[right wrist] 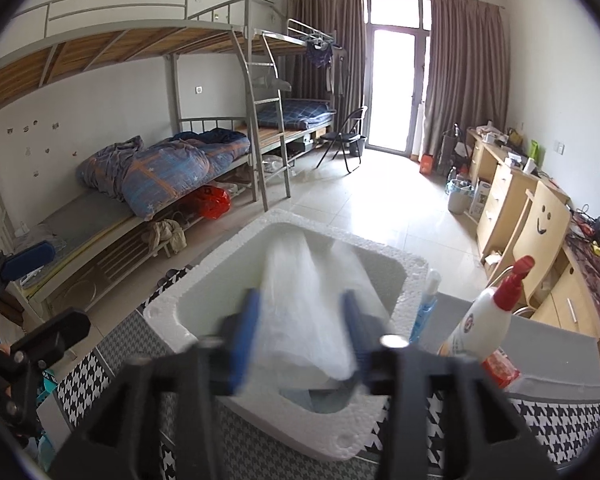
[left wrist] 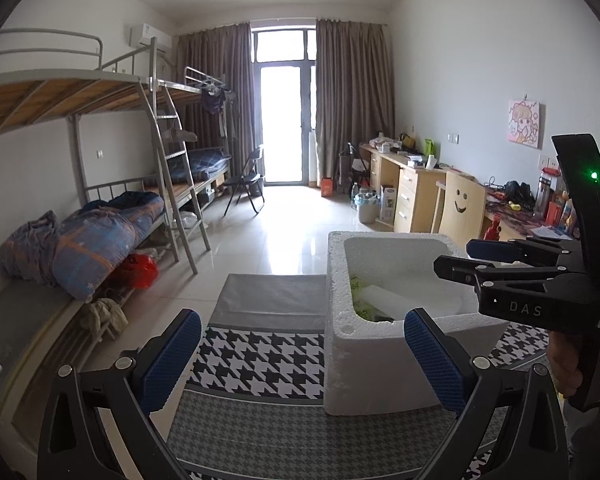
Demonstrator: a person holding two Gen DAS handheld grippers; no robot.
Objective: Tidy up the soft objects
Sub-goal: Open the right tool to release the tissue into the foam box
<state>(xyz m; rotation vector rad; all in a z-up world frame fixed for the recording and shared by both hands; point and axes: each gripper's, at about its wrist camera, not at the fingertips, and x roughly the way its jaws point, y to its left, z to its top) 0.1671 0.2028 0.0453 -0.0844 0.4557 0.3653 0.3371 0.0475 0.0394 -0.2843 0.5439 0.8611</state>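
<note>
Right gripper (right wrist: pixel 300 328) pinches a soft white foam sheet (right wrist: pixel 308 300) between its blue pads (right wrist: pixel 246 332), jaws pressed onto the sheet, view blurred so the exact bite depth is unclear. Sheet hangs over the open white foam box (right wrist: pixel 396 276), front end above the near rim, far end reaching down into the cavity. In the left wrist view the right gripper (left wrist: pixel 470 258) sits over the far right side of the box (left wrist: pixel 340 344), and a white sheet (left wrist: pixel 384 300) lies inside on something green that is too small to identify.

Left gripper (left wrist: pixel 302 348) is spread wide, holding nothing, hovering near the front left corner of the box above the houndstooth cloth (left wrist: pixel 260 360); one blue pad (left wrist: pixel 172 360) is just left of the box wall.

Step looks like loading the sheet into the box. To do it well: lower until most of the sheet is below the rim, keep it centred so the edges do not catch on the walls, then release; a soft sheet will likely spring or curl, so pushing it flat may help. The box is light and may slide, so the left gripper could brace the wall.

Spray bottle (right wrist: pixel 488 320) with a red nozzle stands just right of the box, risk of a knock on withdrawal. Bunk bed (right wrist: pixel 160 168) and desk (right wrist: pixel 512 188) well apart
</note>
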